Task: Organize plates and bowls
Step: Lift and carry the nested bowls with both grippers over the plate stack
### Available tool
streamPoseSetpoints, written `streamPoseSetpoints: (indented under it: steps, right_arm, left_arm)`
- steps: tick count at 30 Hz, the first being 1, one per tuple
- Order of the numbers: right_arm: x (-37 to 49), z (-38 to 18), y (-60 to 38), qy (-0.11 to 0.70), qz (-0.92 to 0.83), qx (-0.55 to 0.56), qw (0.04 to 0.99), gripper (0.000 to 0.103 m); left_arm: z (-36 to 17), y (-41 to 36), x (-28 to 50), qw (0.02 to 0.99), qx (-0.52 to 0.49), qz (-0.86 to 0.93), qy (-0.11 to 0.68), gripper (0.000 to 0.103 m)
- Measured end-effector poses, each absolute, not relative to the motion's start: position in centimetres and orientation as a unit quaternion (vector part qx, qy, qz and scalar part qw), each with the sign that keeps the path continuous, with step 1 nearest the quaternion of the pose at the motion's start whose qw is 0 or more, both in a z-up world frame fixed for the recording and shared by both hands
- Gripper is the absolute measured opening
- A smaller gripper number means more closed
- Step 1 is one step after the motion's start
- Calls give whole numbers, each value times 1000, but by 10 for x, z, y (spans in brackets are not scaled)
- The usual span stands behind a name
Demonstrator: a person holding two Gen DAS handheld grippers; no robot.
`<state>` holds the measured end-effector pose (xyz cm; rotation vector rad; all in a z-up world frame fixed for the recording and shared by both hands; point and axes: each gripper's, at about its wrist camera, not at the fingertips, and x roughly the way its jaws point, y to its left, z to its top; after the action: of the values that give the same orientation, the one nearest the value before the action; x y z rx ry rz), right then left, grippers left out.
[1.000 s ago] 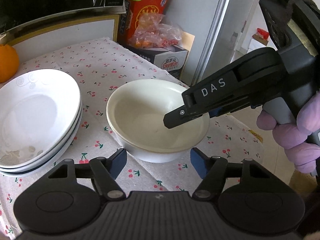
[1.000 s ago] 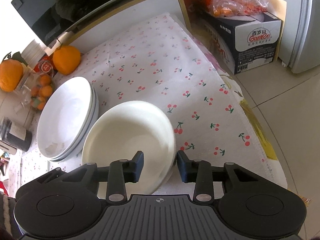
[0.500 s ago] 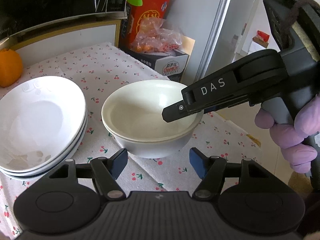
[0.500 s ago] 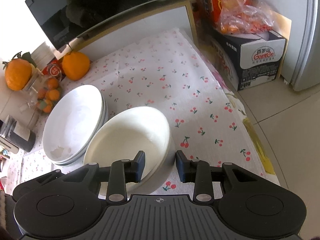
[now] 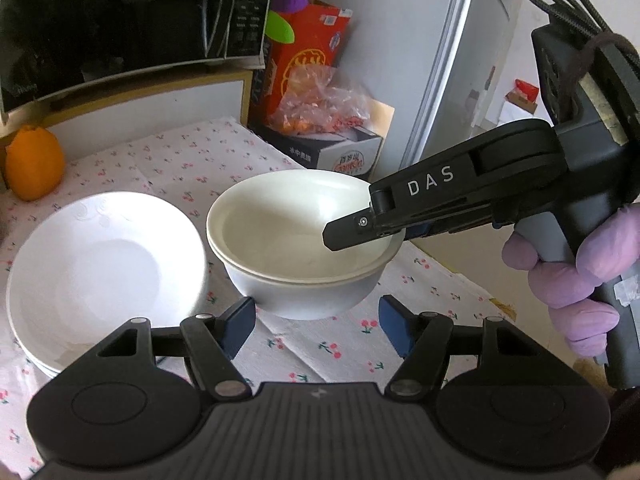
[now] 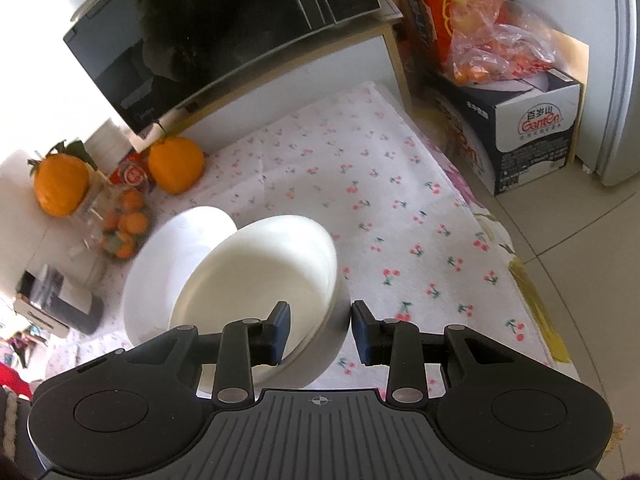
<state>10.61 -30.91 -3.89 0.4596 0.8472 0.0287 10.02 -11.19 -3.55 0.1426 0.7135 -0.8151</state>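
A table with a cherry-print cloth (image 6: 360, 184) is filling the centre of the right wrist view, its right edge running diagonally down beside tiled floor (image 6: 580, 248) at lower right. A microwave (image 6: 224, 28) is sitting at upper left, two oranges (image 6: 176, 164) below it, and a cardboard box (image 6: 532, 128) with a bag of fruit is standing at upper right by a refrigerator (image 6: 616, 80). Stacked bowls (image 5: 296, 240) are sitting mid-frame in the left wrist view, just beside stacked plates (image 5: 100, 272) at lower left. The right gripper (image 6: 320, 330) is pinching the bowls' near rim, one finger inside, one outside. The left gripper (image 5: 316, 326) is hanging with fingers spread, pinching nothing, low in frame before the bowls. Bare cloth is lying open behind and right of the bowls.
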Motion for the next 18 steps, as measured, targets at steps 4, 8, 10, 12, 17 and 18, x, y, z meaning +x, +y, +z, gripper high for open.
streamPoseSetpoints:
  steps: [4, 8, 10, 12, 17, 18]
  right_arm:
    - [113, -34, -301, 401, 21, 226, 887, 33]
    - [121, -30, -290, 395, 28, 224, 891, 33]
    - [126, -28, -284, 393, 32, 225, 891, 33]
    - [131, -27, -278, 392, 36, 227, 891, 33]
    - [145, -25, -260, 389, 48, 229, 891, 33]
    - [147, -25, -256, 389, 50, 229, 891, 33]
  left_arm:
    - [-30, -103, 104, 859, 69, -381, 335, 64]
    - [-25, -93, 108, 864, 68, -373, 332, 64]
    - [-23, -88, 111, 866, 69, -368, 331, 64]
    - [-21, -81, 113, 869, 68, -363, 329, 64]
    - [-18, -66, 122, 875, 62, -349, 329, 64]
    - [-17, -63, 123, 876, 61, -346, 329, 64]
